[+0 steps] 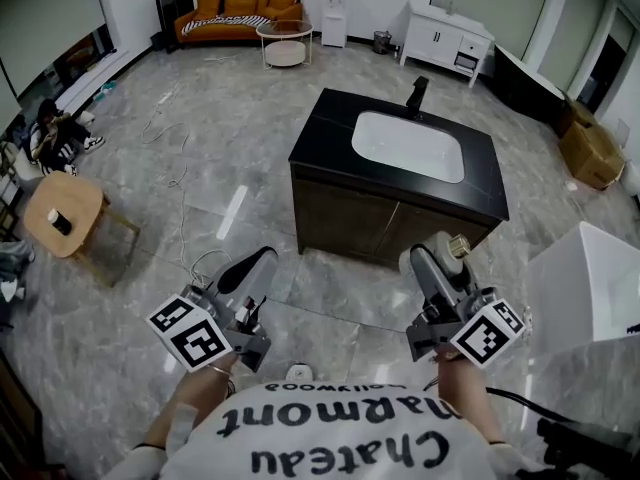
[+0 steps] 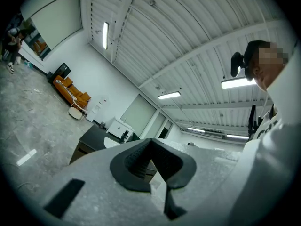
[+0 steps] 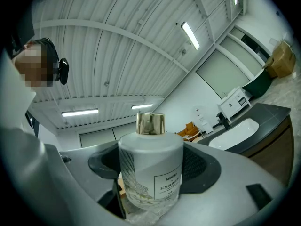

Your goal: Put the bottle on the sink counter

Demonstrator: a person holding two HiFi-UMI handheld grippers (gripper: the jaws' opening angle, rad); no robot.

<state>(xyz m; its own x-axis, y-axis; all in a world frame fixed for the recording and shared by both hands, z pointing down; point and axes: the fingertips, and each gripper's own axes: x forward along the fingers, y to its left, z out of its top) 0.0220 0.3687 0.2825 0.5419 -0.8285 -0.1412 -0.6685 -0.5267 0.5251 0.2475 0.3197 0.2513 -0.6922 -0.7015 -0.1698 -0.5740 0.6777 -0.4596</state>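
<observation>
A frosted white bottle (image 3: pixel 153 168) with a gold cap (image 1: pixel 458 245) stands upright between the pads of my right gripper (image 1: pixel 432 260), which is shut on it. In the right gripper view the bottle fills the gap between the dark pads (image 3: pixel 200 166). My left gripper (image 1: pixel 255 268) is held low at the left, its jaws shut with nothing in them; the pads (image 2: pixel 141 161) meet in a point. The black sink counter (image 1: pixel 330 143) with a white basin (image 1: pixel 408 146) and a dark faucet (image 1: pixel 416 96) stands ahead of both grippers, some way off across the floor.
A wooden stool (image 1: pixel 65 213) stands at the left and loose cables (image 1: pixel 165 128) lie on the grey marble floor. A white block (image 1: pixel 590 278) is close on the right. An orange sofa (image 1: pixel 240 13), a round side table (image 1: pixel 285 40), a white cabinet (image 1: pixel 445 36) and cardboard boxes (image 1: pixel 590 148) line the back.
</observation>
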